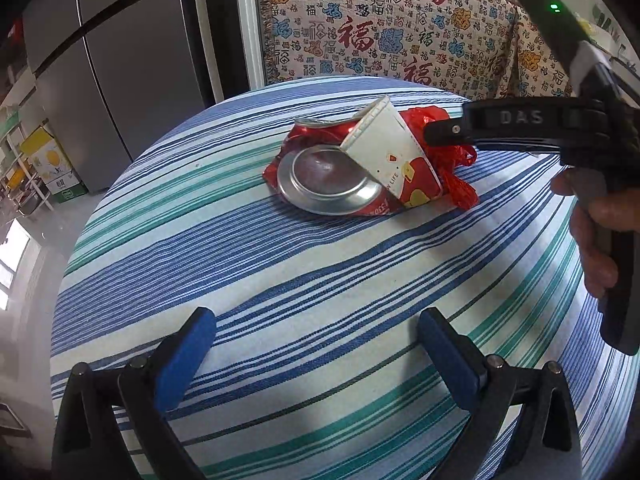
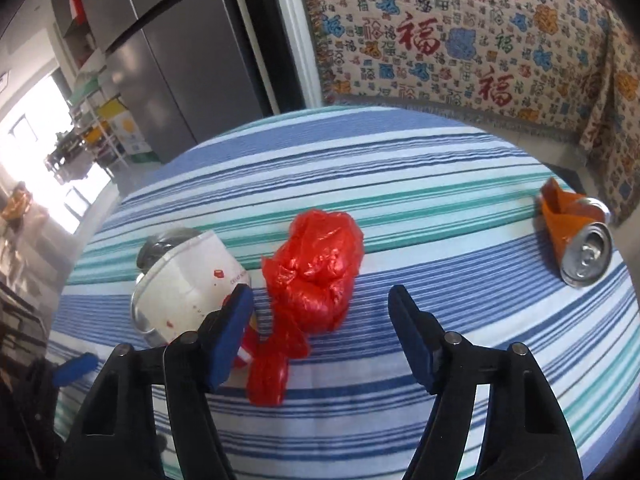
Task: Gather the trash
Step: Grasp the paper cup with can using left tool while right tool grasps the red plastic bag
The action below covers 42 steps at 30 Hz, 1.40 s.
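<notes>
On the striped tablecloth (image 1: pixel 304 276) lies a heap: a crushed red can (image 1: pixel 328 178), a flattened white and red paper cup (image 1: pixel 386 152) leaning on it, and a crumpled red plastic bag (image 1: pixel 454 162) behind. My left gripper (image 1: pixel 316 344) hovers open near the table's front edge, with nothing between its fingers. In the right wrist view my right gripper (image 2: pixel 320 296) stands open over the red plastic bag (image 2: pixel 316 268). The bag's tail runs back between the fingers, and the pads do not press it. The left finger sits against the paper cup (image 2: pixel 184 284).
A crushed orange can (image 2: pixel 576 240) lies apart at the table's right edge. A grey fridge (image 1: pixel 120 60) and cardboard boxes (image 1: pixel 52 164) stand at the left. A patterned throw (image 1: pixel 380 28) hangs behind the table. A person's hand (image 1: pixel 592 236) holds the right gripper's handle.
</notes>
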Available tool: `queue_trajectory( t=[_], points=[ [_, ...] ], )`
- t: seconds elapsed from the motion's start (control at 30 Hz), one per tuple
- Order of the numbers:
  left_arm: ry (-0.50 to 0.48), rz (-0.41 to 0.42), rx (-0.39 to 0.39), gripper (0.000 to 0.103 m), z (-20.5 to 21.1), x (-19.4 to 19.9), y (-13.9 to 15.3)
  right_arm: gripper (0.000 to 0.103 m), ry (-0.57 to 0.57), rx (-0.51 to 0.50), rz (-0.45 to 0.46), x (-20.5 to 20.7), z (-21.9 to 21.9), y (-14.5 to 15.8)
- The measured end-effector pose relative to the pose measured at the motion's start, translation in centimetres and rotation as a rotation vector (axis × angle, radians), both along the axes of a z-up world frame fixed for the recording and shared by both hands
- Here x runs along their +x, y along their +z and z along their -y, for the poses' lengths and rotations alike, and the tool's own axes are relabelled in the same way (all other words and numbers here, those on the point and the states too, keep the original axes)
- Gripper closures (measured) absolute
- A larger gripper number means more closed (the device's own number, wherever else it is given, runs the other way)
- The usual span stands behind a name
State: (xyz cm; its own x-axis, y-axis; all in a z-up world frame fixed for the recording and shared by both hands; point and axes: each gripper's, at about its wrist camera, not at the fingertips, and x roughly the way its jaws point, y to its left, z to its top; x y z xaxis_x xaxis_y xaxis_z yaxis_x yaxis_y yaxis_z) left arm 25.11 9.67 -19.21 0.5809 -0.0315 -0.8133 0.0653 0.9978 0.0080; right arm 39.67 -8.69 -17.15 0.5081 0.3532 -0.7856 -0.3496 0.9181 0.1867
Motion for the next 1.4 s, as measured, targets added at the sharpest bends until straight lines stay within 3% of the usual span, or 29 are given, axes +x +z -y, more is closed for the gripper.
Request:
queue_trajectory(
  t=[0.03, 0.07, 0.1, 0.23, 0.47, 0.57, 0.7, 0.8, 0.93, 1.03, 1.1, 1.2, 1.27, 1.33, 1.4],
  points=[
    [0.000, 0.000, 0.000, 0.000, 0.0, 0.0, 0.0, 0.043, -0.001, -0.003, -0.015, 0.4, 0.0, -0.4],
    [0.000, 0.000, 0.000, 0.000, 0.0, 0.0, 0.0, 0.061, -0.005, 0.000, -0.023, 0.5, 0.1, -0.6],
    [0.000, 0.000, 0.000, 0.000, 0.0, 0.0, 0.0, 0.061, -0.010, 0.010, -0.023, 0.4, 0.5, -0.6],
    [0.000, 0.000, 0.000, 0.000, 0.0, 0.0, 0.0, 0.062, -0.012, 0.015, -0.021, -1.6, 2.1, 0.0],
    [-0.007, 0.000, -0.010, 0.000, 0.0, 0.1, 0.1, 0.062, 0.016, -0.061, -0.011, -9.1, 4.9, 0.2],
    [-0.091, 0.018, -0.089, 0.000, -0.8, 0.9, 0.6, 0.062, 0.000, -0.054, -0.011, -12.3, 6.8, 0.2],
    [-0.119, 0.016, -0.025, 0.000, -2.2, 4.4, 1.0, 0.061, -0.031, -0.008, -0.006, -15.4, 8.6, 0.0],
    [-0.080, -0.026, 0.025, 0.000, -2.6, 7.3, 0.7, 0.061, -0.040, -0.001, 0.014, -16.4, 8.8, -0.1],
    [-0.164, -0.019, -0.079, 0.000, -0.9, 7.7, 1.6, 0.060, -0.052, 0.028, 0.017, -16.5, 9.0, -0.3],
    [-0.196, 0.019, -0.023, 0.000, 0.7, 8.0, 2.4, 0.060, -0.051, 0.040, 0.013, -16.5, 9.1, -0.5],
    [-0.164, 0.017, -0.005, 0.000, 0.8, 9.2, 2.4, 0.060, -0.048, 0.035, 0.023, -16.7, 9.0, -0.6],
    [-0.124, -0.020, -0.088, 0.000, 0.0, 11.6, 2.0, 0.059, -0.049, 0.019, 0.042, -17.0, 8.7, -0.7],
    [-0.152, -0.052, -0.135, 0.000, 0.7, 13.0, 1.7, 0.059, -0.045, -0.005, 0.063, -17.1, 8.4, -0.8],
    [-0.213, -0.099, -0.113, 0.000, 2.2, 13.8, 1.1, 0.059, -0.043, -0.017, 0.067, -17.2, 8.2, -0.9],
    [-0.259, -0.094, -0.056, 0.000, 3.1, 14.0, 0.9, 0.059, -0.044, -0.004, 0.063, -17.1, 8.3, -0.9]
  ],
)
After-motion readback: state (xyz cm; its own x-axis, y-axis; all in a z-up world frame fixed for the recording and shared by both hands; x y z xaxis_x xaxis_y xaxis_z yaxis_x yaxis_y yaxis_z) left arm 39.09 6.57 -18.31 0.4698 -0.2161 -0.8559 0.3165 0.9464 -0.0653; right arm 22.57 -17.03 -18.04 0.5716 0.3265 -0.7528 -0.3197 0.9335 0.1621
